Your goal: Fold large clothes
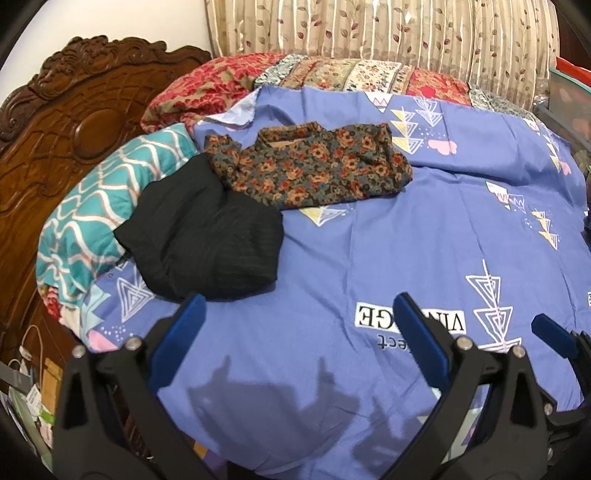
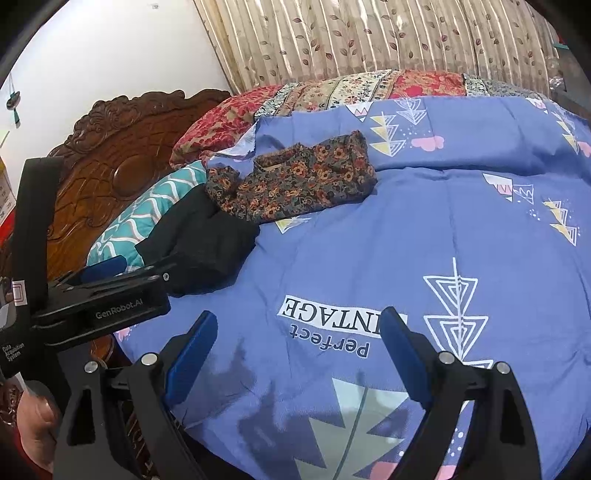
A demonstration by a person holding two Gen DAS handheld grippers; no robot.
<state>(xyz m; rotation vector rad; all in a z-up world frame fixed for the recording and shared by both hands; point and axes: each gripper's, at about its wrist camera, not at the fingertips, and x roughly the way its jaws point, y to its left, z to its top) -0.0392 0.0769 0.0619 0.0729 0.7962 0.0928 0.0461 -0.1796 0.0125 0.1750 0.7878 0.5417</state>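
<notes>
A dark floral garment (image 1: 314,166) lies folded on the blue bedsheet (image 1: 369,258) toward the far side. A black garment (image 1: 207,236) lies folded next to it, partly on a teal pillow. Both also show in the right wrist view: floral garment (image 2: 295,177), black garment (image 2: 207,240). My left gripper (image 1: 299,314) is open and empty over the sheet's near part. My right gripper (image 2: 303,328) is open and empty above the "Perfect VINTAGE" print; the left gripper (image 2: 107,273) shows to its left, side on.
A teal patterned pillow (image 1: 92,218) and a red floral pillow (image 1: 207,92) lie by the carved wooden headboard (image 1: 55,129). A folded patchwork quilt (image 1: 369,74) runs along the far edge under beige curtains (image 1: 369,29). Clutter sits beyond the bed's left edge.
</notes>
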